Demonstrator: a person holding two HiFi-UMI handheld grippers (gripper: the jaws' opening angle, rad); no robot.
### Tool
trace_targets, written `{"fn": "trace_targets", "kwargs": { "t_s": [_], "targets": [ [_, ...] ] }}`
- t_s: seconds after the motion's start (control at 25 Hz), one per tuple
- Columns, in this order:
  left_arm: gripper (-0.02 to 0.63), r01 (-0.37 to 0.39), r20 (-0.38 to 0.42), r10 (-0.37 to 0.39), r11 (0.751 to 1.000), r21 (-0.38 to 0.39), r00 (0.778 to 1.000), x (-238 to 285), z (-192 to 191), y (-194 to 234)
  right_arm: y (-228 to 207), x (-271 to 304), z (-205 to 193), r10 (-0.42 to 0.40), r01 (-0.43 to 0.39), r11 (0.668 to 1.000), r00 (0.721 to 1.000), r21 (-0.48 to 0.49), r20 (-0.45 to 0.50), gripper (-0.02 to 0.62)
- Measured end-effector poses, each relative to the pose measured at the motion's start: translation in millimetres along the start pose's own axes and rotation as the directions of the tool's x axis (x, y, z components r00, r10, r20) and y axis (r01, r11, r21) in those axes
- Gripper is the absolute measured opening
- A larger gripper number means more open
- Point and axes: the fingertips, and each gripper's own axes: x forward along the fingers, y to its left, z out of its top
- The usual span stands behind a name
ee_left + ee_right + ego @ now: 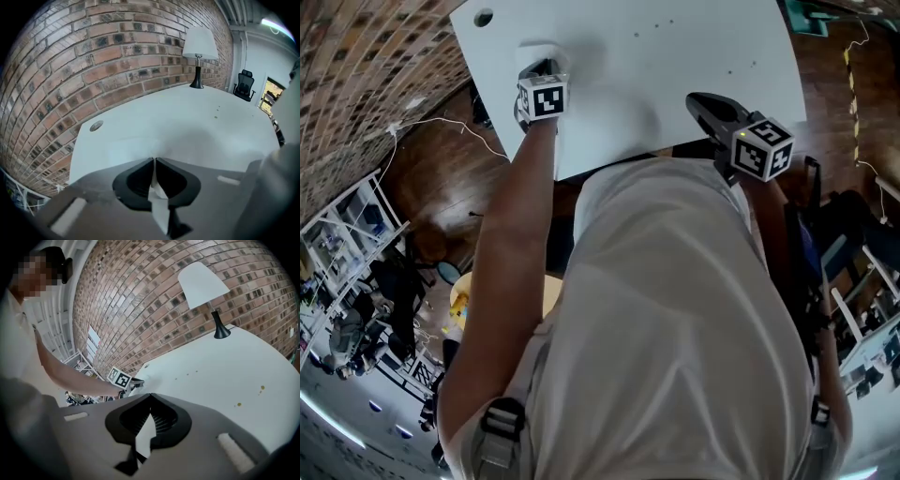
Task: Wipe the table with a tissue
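Left gripper [154, 160]: jaws are pinching shut on the tissue [159, 208]. The thin white sheet is running up the slit between the pads and trailing back behind them. In the head view it is bunching on the white table [187, 122] just past the tips.

Right gripper [150, 395]: jaws are meeting tip to tip, gripping nothing, hanging over the table's near edge, well apart from the tissue.

Marker cubes [120, 378] are showing black-and-white square patterns.

Beyond: small brown spots [239, 405], a round hole [96, 125], then a lamp [199, 51] standing by the brick wall [93, 61].
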Motion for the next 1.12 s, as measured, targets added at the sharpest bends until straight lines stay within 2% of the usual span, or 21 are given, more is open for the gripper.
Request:
{"fn": "trace_targets", "kwargs": {
  "t_s": [0.12, 0.28, 0.36, 0.6, 0.84, 1.0, 1.12],
  "targets": [
    [0.018, -0.035, -0.006, 0.035, 0.998, 0.043, 0.999, -1, 8, -7, -23, -16, 5, 0.005, -0.005, 1.0, 1.0, 0.015, -0.009, 0.008],
    [0.018, 0.07, 0.008, -0.071, 0.991, 0.117, 0.997, -1, 20, -55, -44, -29, 11, 0.015, -0.015, 1.0, 1.0, 0.023, -0.019, 0.008],
    [0.018, 0.084, 0.007, -0.086, 0.988, 0.129, 0.996, -2, 23, -69, -47, -28, 14, 0.029, -0.028, 0.999, 0.999, 0.025, -0.02, 0.008],
    [0.018, -0.001, -0.009, 0.002, 0.995, 0.101, 1.0, 0, 19, -77, -58, -28, 14, 0.058, -0.058, 0.998, 0.998, 0.023, -0.024, 0.008],
    [0.003, -0.122, -0.035, 0.129, 0.98, 0.159, 0.991, -4, 18, -99, -61, -39, 20, 0.054, -0.053, 0.998, 0.998, 0.029, -0.031, 0.008],
    [0.002, -0.081, -0.023, 0.088, 0.975, 0.209, 0.996, -6, 32, -123, -54, -41, 20, 0.064, -0.063, 0.998, 0.997, 0.025, -0.033, 0.008],
    [0.002, -0.088, -0.024, 0.094, 0.976, 0.198, 0.995, -5, 40, -126, -56, -42, 24, 0.071, -0.071, 0.997, 0.997, 0.018, -0.024, 0.008]
  ]
}}
